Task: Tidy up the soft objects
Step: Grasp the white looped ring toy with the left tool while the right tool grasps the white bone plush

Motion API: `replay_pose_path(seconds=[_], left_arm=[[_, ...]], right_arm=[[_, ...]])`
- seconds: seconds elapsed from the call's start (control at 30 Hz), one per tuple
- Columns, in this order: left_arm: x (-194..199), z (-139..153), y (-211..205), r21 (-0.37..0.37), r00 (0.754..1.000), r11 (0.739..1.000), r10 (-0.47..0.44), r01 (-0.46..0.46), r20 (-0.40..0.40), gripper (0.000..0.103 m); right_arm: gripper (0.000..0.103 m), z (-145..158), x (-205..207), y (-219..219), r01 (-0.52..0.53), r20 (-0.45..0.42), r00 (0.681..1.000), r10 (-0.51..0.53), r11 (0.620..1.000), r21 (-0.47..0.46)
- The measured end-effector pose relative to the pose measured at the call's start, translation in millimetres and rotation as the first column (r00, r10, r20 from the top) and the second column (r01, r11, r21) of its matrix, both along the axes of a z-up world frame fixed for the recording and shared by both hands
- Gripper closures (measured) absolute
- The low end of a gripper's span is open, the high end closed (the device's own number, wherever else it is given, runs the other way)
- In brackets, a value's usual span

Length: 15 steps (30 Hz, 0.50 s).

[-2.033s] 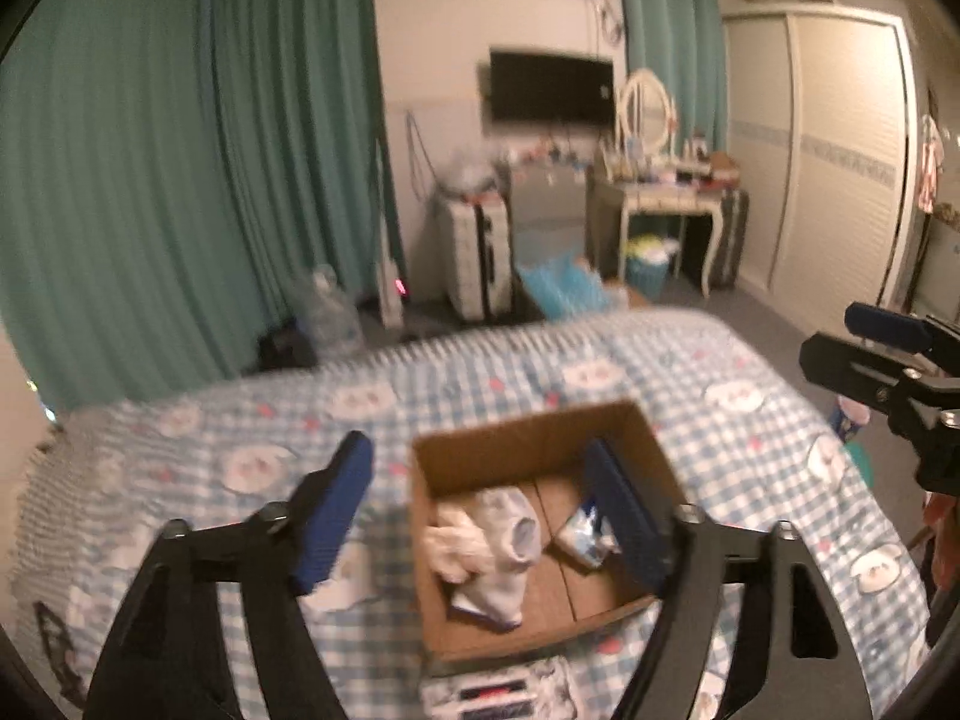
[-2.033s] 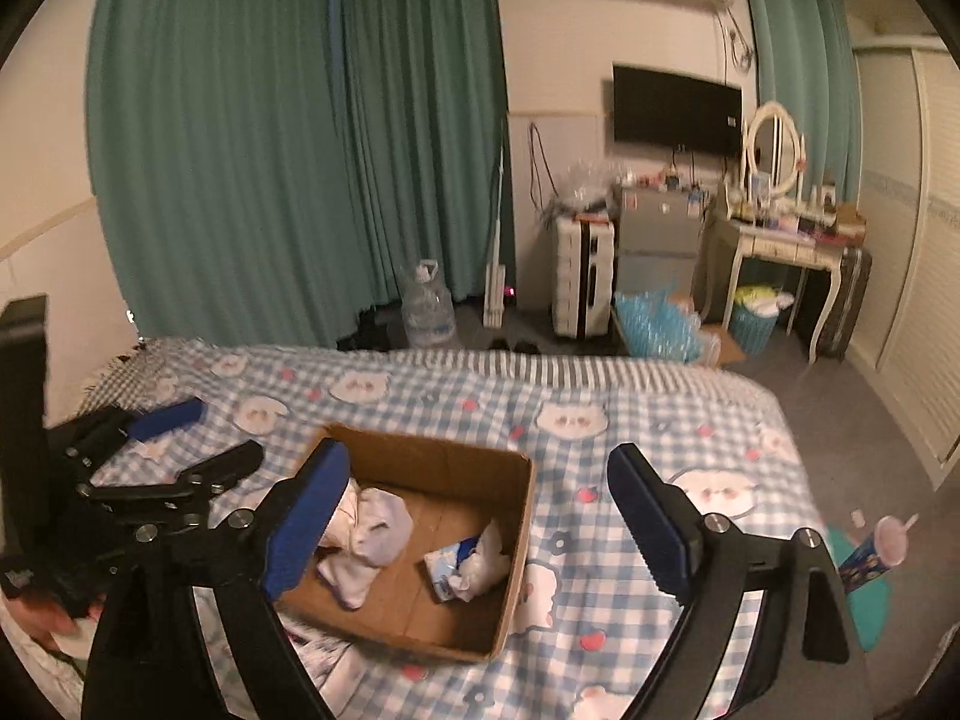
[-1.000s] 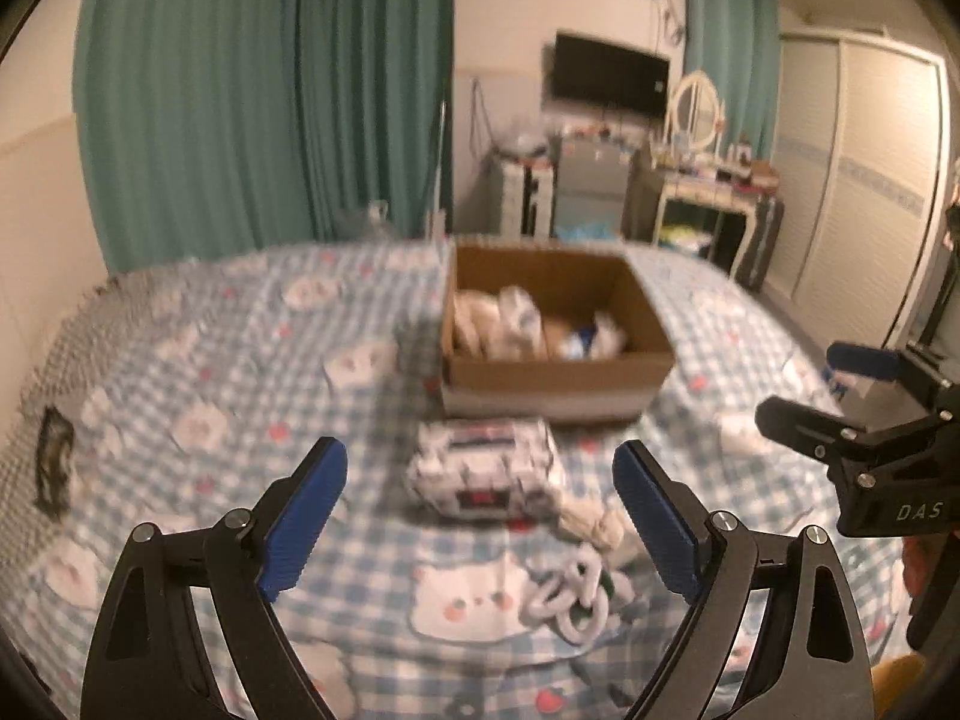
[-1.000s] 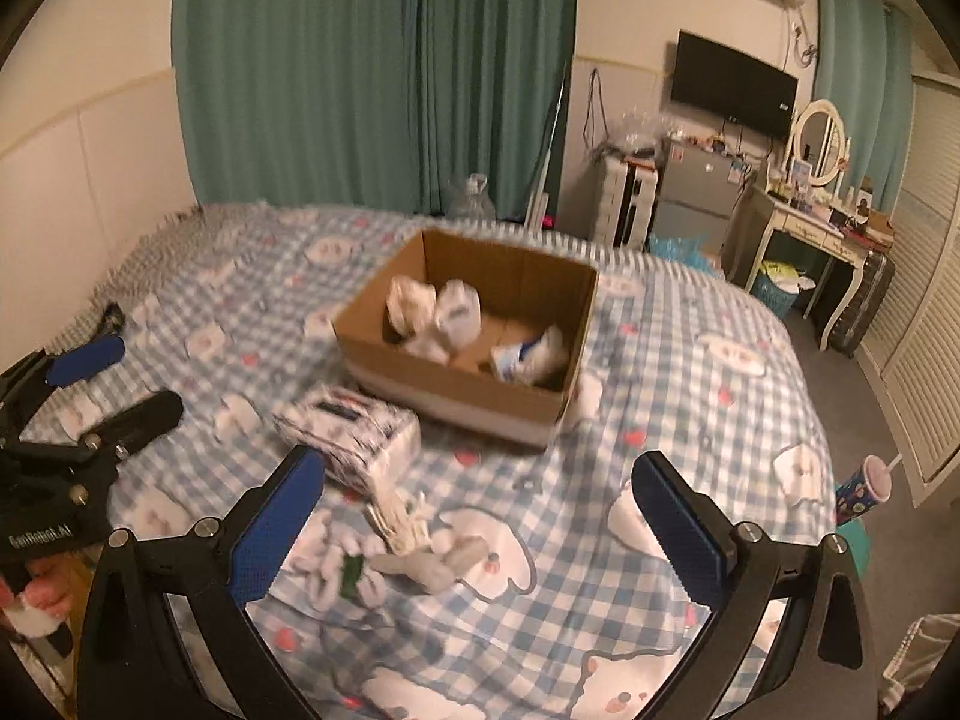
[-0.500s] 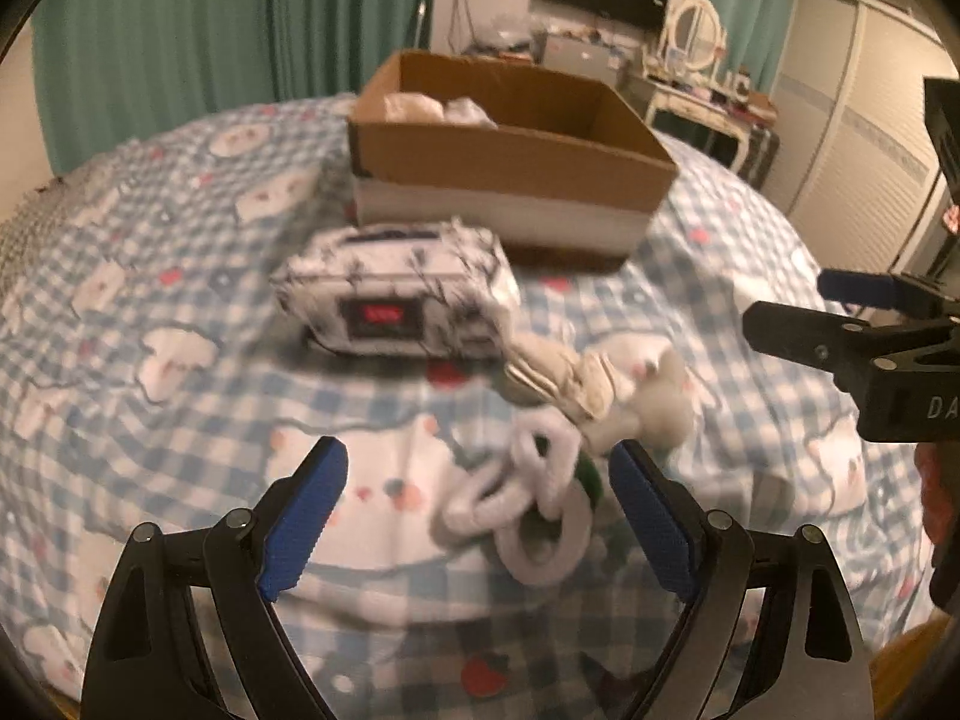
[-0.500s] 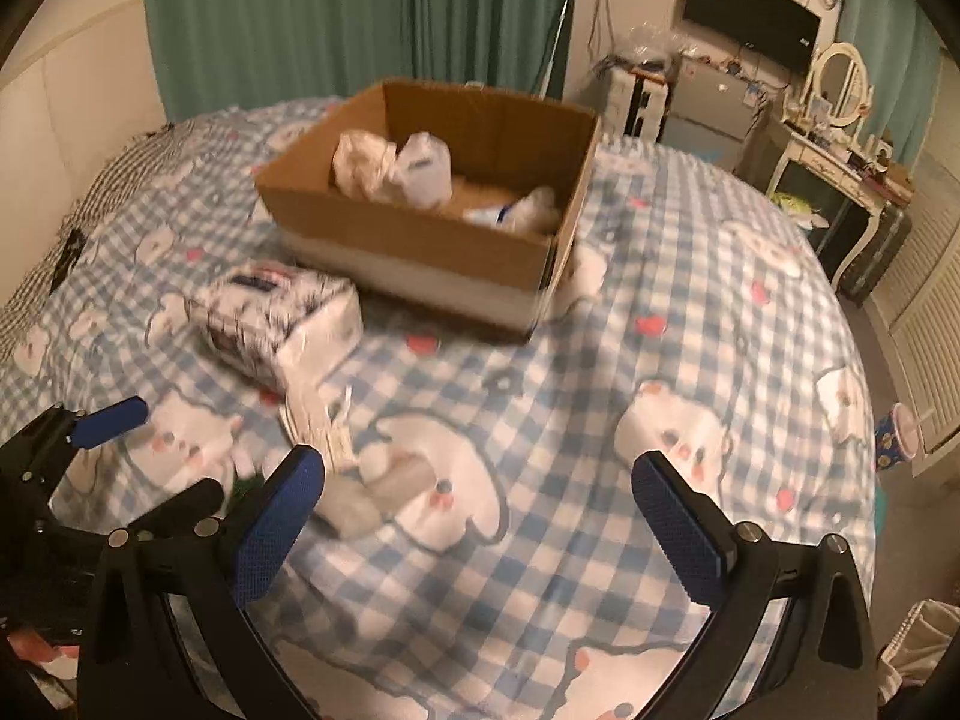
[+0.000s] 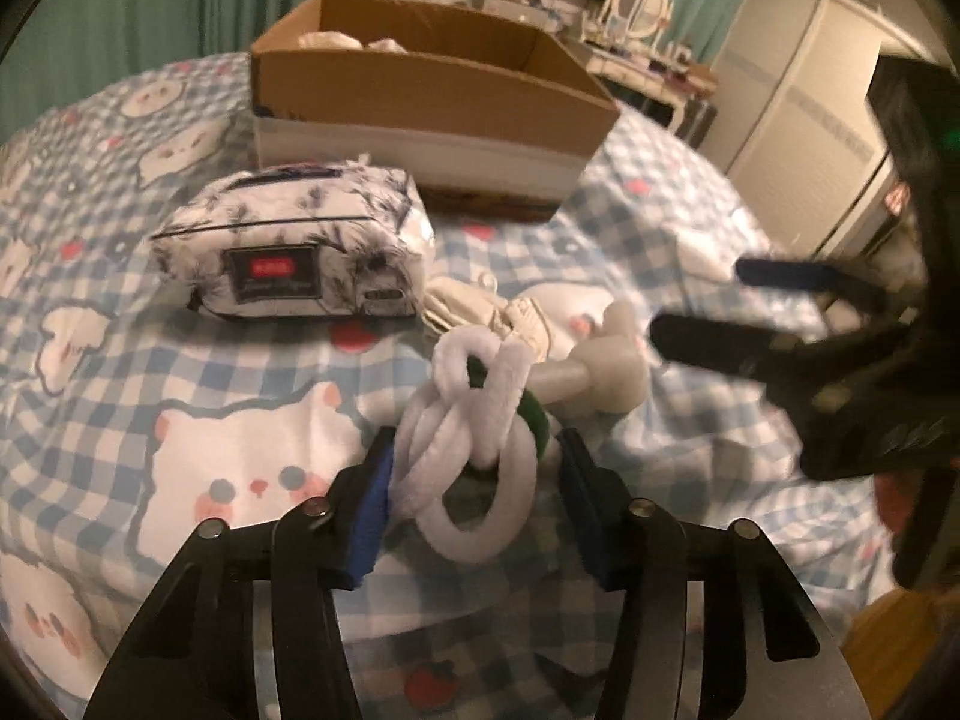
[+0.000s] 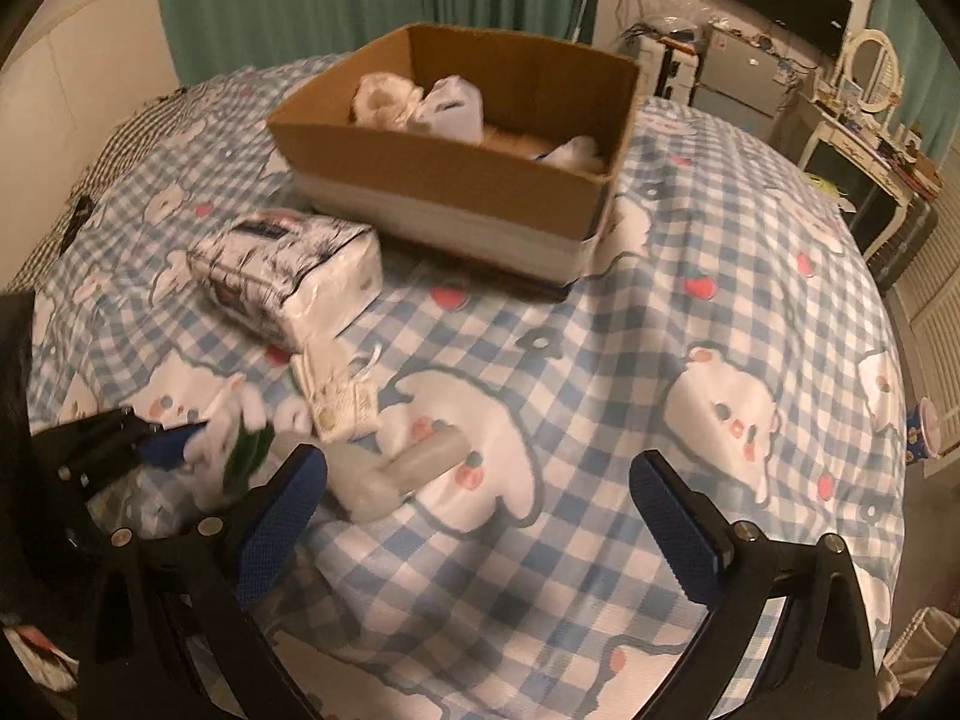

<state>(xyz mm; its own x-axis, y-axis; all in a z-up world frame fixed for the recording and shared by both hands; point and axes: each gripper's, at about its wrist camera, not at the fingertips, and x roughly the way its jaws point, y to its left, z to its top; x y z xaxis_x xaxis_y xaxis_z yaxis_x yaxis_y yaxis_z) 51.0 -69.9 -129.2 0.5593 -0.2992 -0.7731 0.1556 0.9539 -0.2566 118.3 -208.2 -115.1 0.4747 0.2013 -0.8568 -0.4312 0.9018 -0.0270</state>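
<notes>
While the cardboard box (image 7: 432, 84) is sitting upper centre on the bed, the left tool (image 7: 474, 501) is bracketing the white looped chenille toy (image 7: 474, 450) at lower centre, pads not yet clamped, apparently readying a lift; the right tool (image 8: 474, 516) is waiting wide apart.

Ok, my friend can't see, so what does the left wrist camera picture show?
The left gripper has its blue fingers either side of a fluffy white looped toy on a checked bedspread. Behind it lie a patterned tissue pack and an open cardboard box, with the right gripper blurred at the right.
</notes>
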Motion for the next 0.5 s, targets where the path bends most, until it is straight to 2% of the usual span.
replay_pose_path(seconds=[0.1, 0.27, 0.5], left_arm=[[-6.3, 11.3, 8.4, 0.009, 1.0, 1.0, 0.013, -0.013, 0.025, 0.052], [-7.6, 31.1, 26.3, 0.104, 0.994, 0.992, 0.061, -0.071, 0.095, 0.052], [10.0, 18.0, 49.9, 0.112, 0.993, 0.988, 0.103, -0.109, 0.057, 0.052]], right_arm=[[0.006, -6.1, -4.8, 8.7, -0.034, -0.027, 0.999, 0.034, 0.999, -0.005], [0.016, -16.6, -8.0, 27.5, -0.099, -0.061, 0.993, 0.097, 0.995, -0.023], [0.033, -41.7, -3.9, 55.2, -0.162, -0.109, 0.982, 0.153, 0.984, -0.08]])
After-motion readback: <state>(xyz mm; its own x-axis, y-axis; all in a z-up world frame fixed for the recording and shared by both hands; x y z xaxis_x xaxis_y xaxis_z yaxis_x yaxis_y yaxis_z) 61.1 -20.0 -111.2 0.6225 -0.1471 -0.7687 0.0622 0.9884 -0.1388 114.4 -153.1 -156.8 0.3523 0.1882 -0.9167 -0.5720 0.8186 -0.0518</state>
